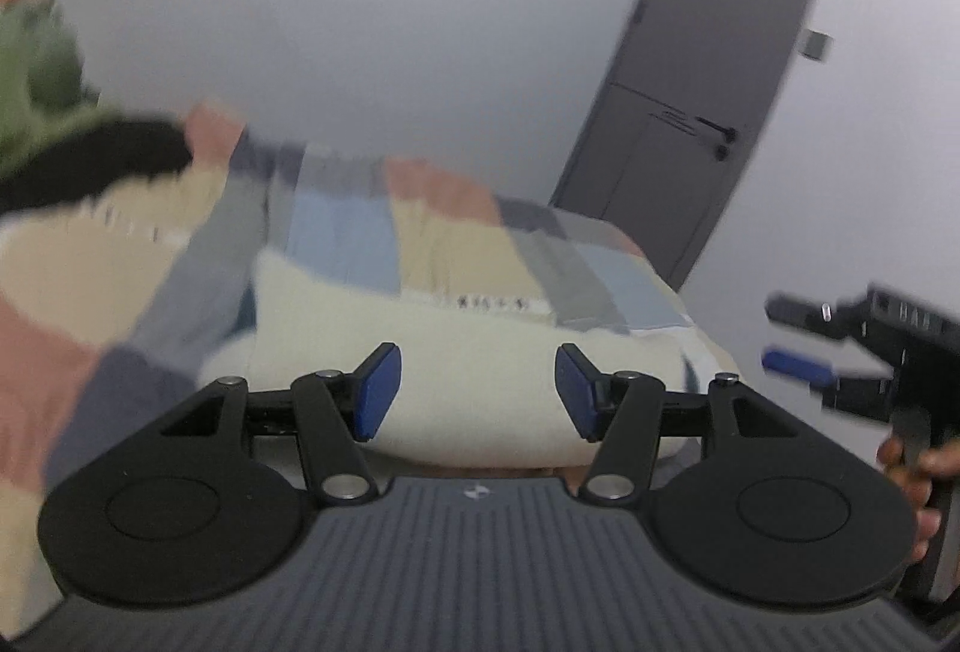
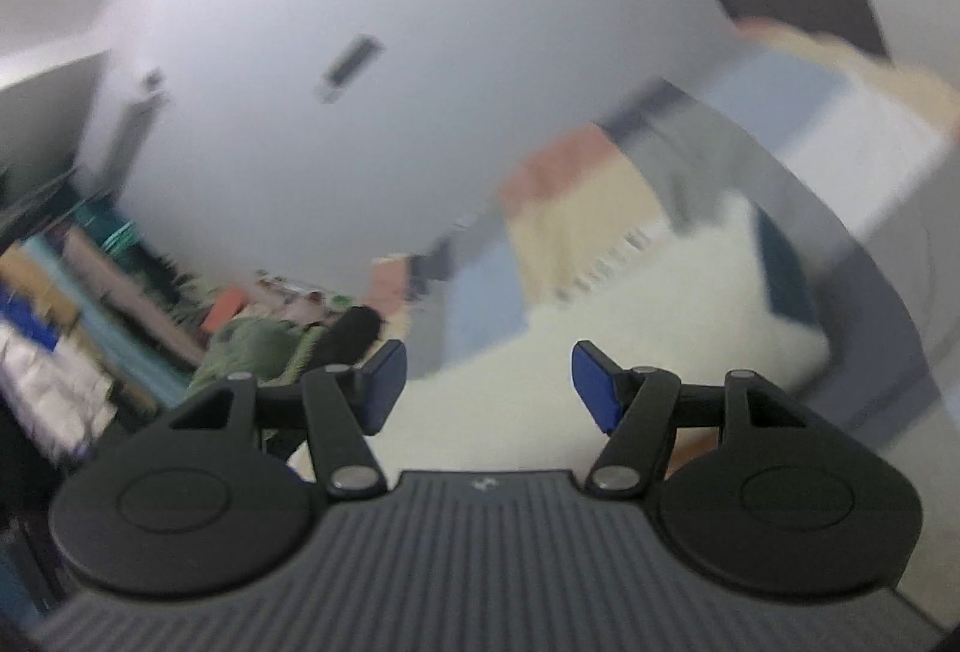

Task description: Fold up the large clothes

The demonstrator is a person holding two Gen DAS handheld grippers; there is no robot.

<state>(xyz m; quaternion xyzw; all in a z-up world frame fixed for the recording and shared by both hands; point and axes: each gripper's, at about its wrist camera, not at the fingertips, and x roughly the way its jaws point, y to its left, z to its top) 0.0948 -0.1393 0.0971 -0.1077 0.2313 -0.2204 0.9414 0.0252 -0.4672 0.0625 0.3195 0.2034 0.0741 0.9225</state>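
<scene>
A: Left wrist view first. Left gripper (image 1: 477, 391) with jaws apart, nothing between the blue pads (image 1: 377, 391). Beyond them, a cream garment (image 1: 456, 352) lying folded on the patchwork bedspread (image 1: 372, 232), clear of both fingers.

B: And far right there, the right gripper (image 1: 798, 346) gripped in a hand (image 1: 912, 472), fingers spread too. Grey door (image 1: 708, 70) behind, everything smeared with blur.

A: Over to the right wrist view, tilted hard. Jaws wide again on the right gripper, empty between the pads (image 2: 594, 388).

B: Cream garment just past the fingertips, untouched, on the same bedspread. Green and black clothing (image 2: 288, 346) heaped at left, too blurred to sort out.
</scene>
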